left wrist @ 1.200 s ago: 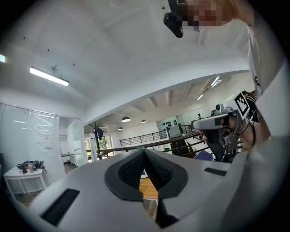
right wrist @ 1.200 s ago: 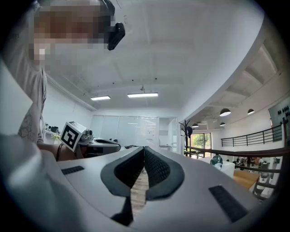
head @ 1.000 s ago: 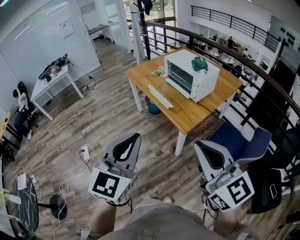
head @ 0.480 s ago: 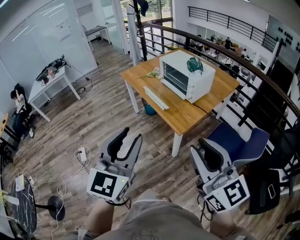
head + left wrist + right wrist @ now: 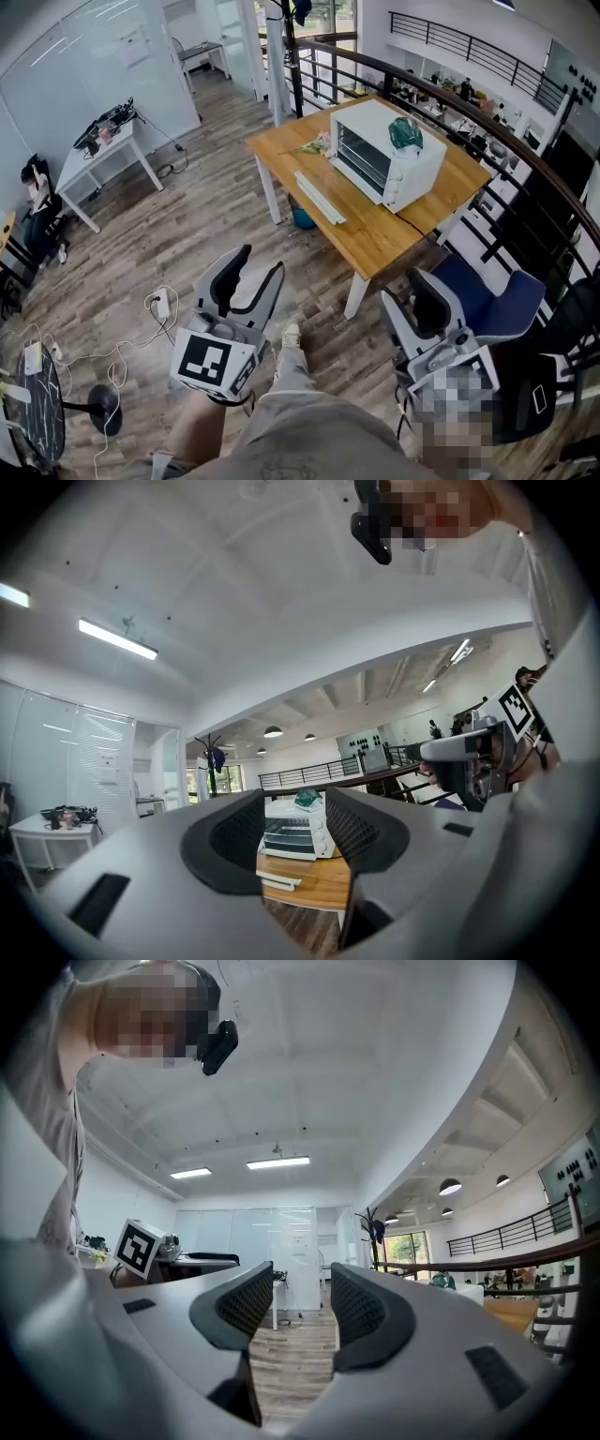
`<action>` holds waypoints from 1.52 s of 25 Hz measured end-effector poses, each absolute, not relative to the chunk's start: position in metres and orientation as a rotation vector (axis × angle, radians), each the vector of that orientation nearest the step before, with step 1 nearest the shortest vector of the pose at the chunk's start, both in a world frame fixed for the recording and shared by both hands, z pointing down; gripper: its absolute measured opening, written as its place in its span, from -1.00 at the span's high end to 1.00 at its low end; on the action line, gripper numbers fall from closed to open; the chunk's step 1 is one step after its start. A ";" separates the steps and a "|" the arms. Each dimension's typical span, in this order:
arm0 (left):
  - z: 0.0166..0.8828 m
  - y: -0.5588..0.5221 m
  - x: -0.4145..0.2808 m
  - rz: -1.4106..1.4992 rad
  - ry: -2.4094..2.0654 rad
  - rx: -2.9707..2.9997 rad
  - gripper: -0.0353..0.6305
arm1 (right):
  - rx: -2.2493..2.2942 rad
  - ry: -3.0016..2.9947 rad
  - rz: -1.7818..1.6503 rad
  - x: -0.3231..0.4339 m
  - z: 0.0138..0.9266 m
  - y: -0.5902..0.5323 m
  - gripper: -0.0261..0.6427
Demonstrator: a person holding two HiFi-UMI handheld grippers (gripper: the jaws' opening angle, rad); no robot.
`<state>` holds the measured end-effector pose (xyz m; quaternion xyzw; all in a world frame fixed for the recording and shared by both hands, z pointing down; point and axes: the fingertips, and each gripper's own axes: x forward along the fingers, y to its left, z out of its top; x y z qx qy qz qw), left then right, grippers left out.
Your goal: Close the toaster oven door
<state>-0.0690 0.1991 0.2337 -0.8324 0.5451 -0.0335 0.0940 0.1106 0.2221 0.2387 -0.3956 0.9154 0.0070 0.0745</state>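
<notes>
A white toaster oven [image 5: 392, 157] stands on the wooden table [image 5: 375, 230] across the room, with a green object [image 5: 405, 132] on top. Its door [image 5: 319, 197] is folded down flat in front of it. Both grippers are held low, far short of the table. My left gripper [image 5: 255, 267] is opening, with nothing between its jaws. The left gripper view frames the toaster oven [image 5: 295, 834] far off between the left gripper's [image 5: 292, 799] pads. My right gripper [image 5: 405, 291] is also opening and empty. In the right gripper view the right gripper [image 5: 302, 1288] points at floor and glass walls.
A blue chair [image 5: 492, 295] stands by the table's near right corner, against a dark railing [image 5: 525, 164]. A white desk [image 5: 103, 155] is at the left. Cables and a power strip [image 5: 159, 305] lie on the wood floor, and a blue bin [image 5: 305, 217] sits under the table.
Both grippers' jaws have gone from shut to apart. The person's foot has come forward into view between the grippers.
</notes>
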 end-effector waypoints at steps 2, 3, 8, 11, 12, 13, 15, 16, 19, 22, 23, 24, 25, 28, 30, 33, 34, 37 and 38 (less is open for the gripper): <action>0.241 0.181 -0.075 -0.105 1.616 -2.474 0.27 | -1.204 2.759 0.015 0.105 0.248 0.204 0.35; 0.244 0.171 -0.079 -0.107 1.613 -2.478 0.27 | -1.215 2.764 0.013 0.102 0.251 0.193 0.35; 0.259 0.105 -0.097 -0.119 1.588 -2.520 0.27 | -1.275 2.781 -0.026 0.085 0.273 0.131 0.35; 0.265 0.059 -0.110 -0.144 1.571 -2.543 0.27 | -1.320 2.798 -0.078 0.073 0.289 0.086 0.35; 0.267 0.042 -0.115 -0.156 1.564 -2.554 0.27 | -1.338 2.802 -0.100 0.069 0.294 0.071 0.35; 0.270 0.025 -0.120 -0.172 1.560 -2.565 0.27 | -1.357 2.804 -0.121 0.065 0.299 0.055 0.35; 0.277 -0.011 -0.131 -0.211 1.557 -2.587 0.27 | -1.395 2.797 -0.159 0.058 0.307 0.023 0.34; 0.281 -0.030 -0.137 -0.234 1.556 -2.596 0.27 | -1.416 2.791 -0.177 0.055 0.312 0.007 0.34; 0.298 -0.087 -0.155 -0.304 1.537 -2.625 0.27 | -1.478 2.773 -0.239 0.043 0.326 -0.039 0.34; 0.320 -0.142 -0.170 -0.369 1.510 -2.668 0.27 | -1.546 2.763 -0.299 0.034 0.347 -0.083 0.34; 0.328 -0.160 -0.173 -0.392 1.501 -2.677 0.27 | -1.572 2.758 -0.316 0.033 0.356 -0.097 0.33; 0.336 -0.178 -0.177 -0.416 1.490 -2.687 0.27 | -1.601 2.752 -0.335 0.033 0.365 -0.110 0.33; 0.346 -0.194 -0.179 -0.441 1.477 -2.699 0.27 | -1.630 2.747 -0.358 0.033 0.376 -0.121 0.32; 0.381 -0.234 -0.183 -0.521 1.431 -2.754 0.27 | -1.717 2.736 -0.442 0.034 0.413 -0.146 0.28; 0.407 -0.257 -0.183 -0.574 1.399 -2.798 0.27 | -1.769 2.732 -0.510 0.036 0.441 -0.160 0.24; 0.447 -0.283 -0.183 -0.662 1.358 -2.857 0.27 | -1.849 2.699 -0.642 0.037 0.480 -0.172 0.20; 0.460 -0.289 -0.182 -0.692 1.344 -2.874 0.27 | -1.868 2.687 -0.685 0.038 0.493 -0.174 0.19; 0.496 -0.300 -0.177 -0.786 1.300 -2.918 0.27 | -1.906 2.669 -0.815 0.040 0.531 -0.175 0.18; 0.507 -0.303 -0.175 -0.817 1.287 -2.929 0.27 | -1.914 2.669 -0.855 0.040 0.544 -0.174 0.17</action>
